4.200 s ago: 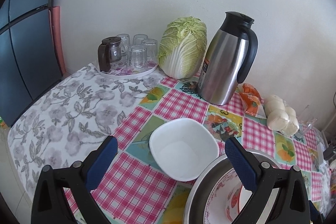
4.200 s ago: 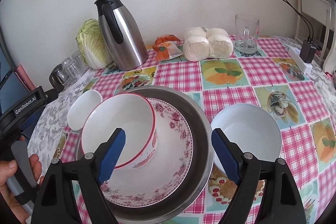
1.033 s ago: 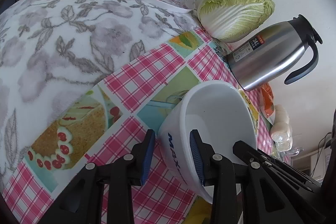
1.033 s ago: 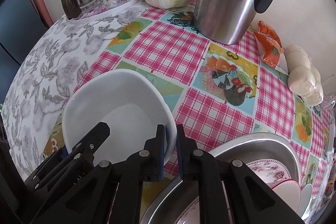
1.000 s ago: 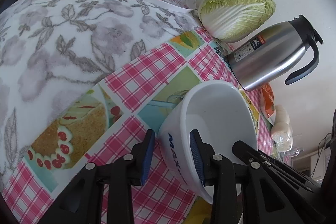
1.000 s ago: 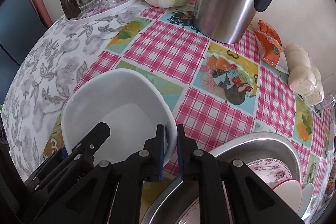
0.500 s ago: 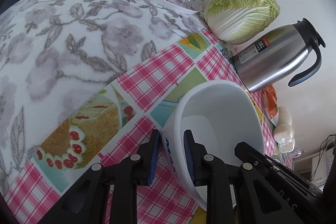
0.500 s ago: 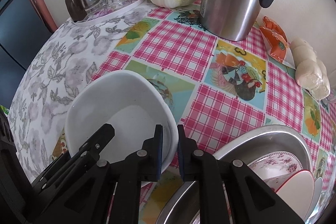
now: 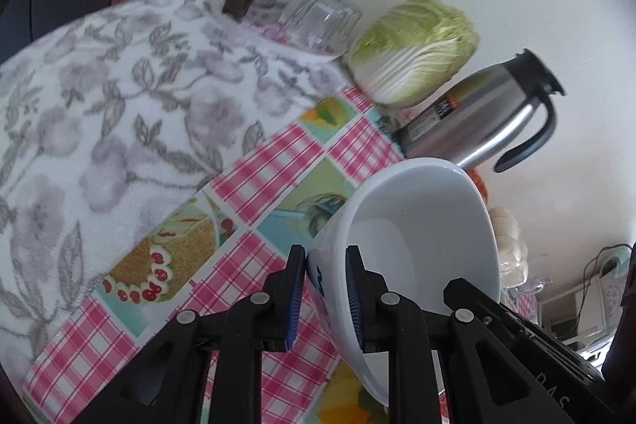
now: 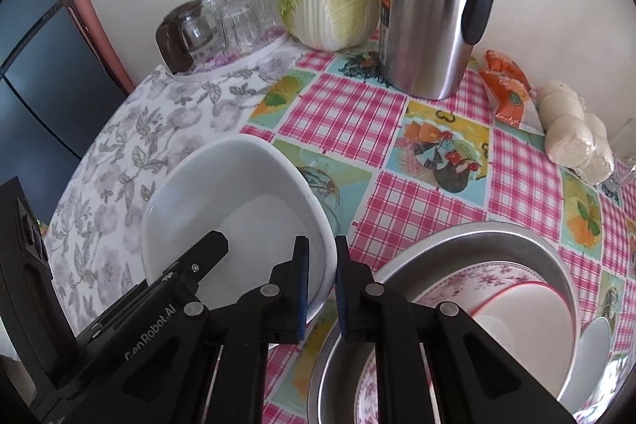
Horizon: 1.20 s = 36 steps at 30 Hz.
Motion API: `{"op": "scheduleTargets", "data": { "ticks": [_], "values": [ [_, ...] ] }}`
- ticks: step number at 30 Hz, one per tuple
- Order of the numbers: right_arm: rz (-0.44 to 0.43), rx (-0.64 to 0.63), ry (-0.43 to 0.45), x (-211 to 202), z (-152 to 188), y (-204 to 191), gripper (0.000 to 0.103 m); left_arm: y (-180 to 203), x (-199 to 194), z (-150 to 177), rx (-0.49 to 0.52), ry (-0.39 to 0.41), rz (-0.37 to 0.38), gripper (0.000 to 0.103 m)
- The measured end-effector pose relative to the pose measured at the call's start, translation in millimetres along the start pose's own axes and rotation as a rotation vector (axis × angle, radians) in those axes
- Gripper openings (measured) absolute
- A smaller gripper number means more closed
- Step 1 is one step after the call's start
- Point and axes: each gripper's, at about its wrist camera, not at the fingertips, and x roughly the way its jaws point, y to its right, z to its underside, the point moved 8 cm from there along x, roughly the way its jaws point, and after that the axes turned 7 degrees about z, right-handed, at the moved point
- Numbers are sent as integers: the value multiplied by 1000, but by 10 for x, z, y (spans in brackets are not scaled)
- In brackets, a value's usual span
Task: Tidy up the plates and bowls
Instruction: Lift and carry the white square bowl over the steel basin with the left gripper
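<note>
2 grippers pinch opposite rims of the white bowl [image 9: 421, 225], left gripper [image 9: 324, 299] and right gripper [image 10: 321, 283] each clamped on its wall, holding it tilted above the tablecloth [image 10: 349, 114], just left of the steel basin [image 10: 477, 245].

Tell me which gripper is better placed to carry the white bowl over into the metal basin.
Right, probably. Both grippers pinch the white bowl's rim, but the right gripper holds the side nearest the metal basin, beside its rim. The left gripper grips the far side, away from the basin.
</note>
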Motion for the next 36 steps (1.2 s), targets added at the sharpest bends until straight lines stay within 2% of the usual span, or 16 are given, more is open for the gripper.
{"op": "scheduleTargets", "data": {
  "ticks": [8,19,25,36],
  "values": [
    [-12,57,129,-610,52,202,12,538,-454,-19,122,64,33,23],
    [-16,179,265,-1242,306,655,13,1273,-815,200,293,93,68,21],
    [-35,273,297,-1304,534,957,13,1567,-831,393,367,70,79,21],
    [-86,412,309,-1170,887,1388,14,1918,-584,760,498,9,28,21]
  ]
}}
